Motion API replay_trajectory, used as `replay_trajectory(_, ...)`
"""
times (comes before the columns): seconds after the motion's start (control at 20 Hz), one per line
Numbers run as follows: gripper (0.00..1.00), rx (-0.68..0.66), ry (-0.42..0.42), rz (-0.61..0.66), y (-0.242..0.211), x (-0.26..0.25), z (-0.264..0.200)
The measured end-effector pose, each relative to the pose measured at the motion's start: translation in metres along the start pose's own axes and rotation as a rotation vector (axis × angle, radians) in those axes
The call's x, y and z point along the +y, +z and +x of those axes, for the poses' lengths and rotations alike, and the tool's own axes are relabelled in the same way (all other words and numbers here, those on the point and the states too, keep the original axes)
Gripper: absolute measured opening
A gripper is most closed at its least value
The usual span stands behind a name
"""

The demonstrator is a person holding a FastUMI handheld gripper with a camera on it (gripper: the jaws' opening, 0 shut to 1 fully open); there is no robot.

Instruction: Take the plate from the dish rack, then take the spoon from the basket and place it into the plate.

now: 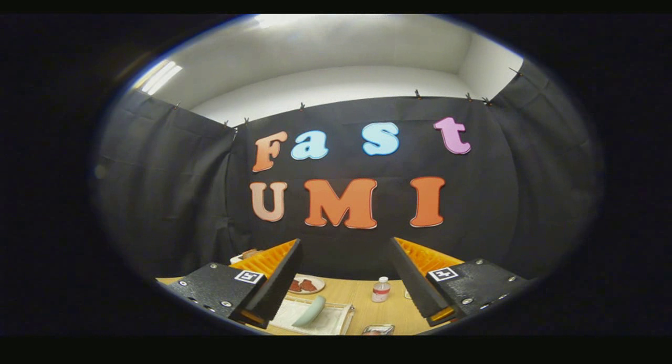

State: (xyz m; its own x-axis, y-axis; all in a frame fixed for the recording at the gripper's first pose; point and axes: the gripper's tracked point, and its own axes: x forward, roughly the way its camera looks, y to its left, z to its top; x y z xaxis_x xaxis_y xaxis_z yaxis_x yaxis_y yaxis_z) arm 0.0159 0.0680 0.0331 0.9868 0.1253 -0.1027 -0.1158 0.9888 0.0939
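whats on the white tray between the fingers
A pale green plate stands tilted on the white tray; the open hand-held gripper hovers above. The tray's left end is covered by a finger.

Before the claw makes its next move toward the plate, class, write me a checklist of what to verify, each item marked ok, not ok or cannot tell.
1. Claw open, nothing between the fingers: ok.
2. Plate in view, standing on edge in the dish rack ahead of the fingers: ok.
3. Claw lined up with the plate: not ok, plate sits nearer one finger.
4. Spoon and basket located: cannot tell.
5. Small bottle on the table apart from the rack: ok.
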Motion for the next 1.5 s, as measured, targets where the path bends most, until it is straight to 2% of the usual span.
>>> replay_trajectory(0.15,0.98,0.121,0.029,0.037,-0.030,0.010,0.008)
replay_trajectory(0.35,0.98,0.325,0.007,0.072,-0.080,0.008,0.025)
replay_trajectory(0.55,0.97,0.477,0.046,0.138,-0.114,0.026,0.038)
replay_trajectory(0.85,0.95,0.648,0.055,0.082,-0.171,0.040,0.051)
replay_trajectory(1.2,0.88,0.902,0.039,0.060,-0.248,0.047,0.061)
replay_trajectory(1.45,0.86,1.061,0.039,0.030,-0.296,0.055,0.061)
replay_trajectory(1.5,0.80,1.089,0.040,0.036,-0.303,0.058,0.061)
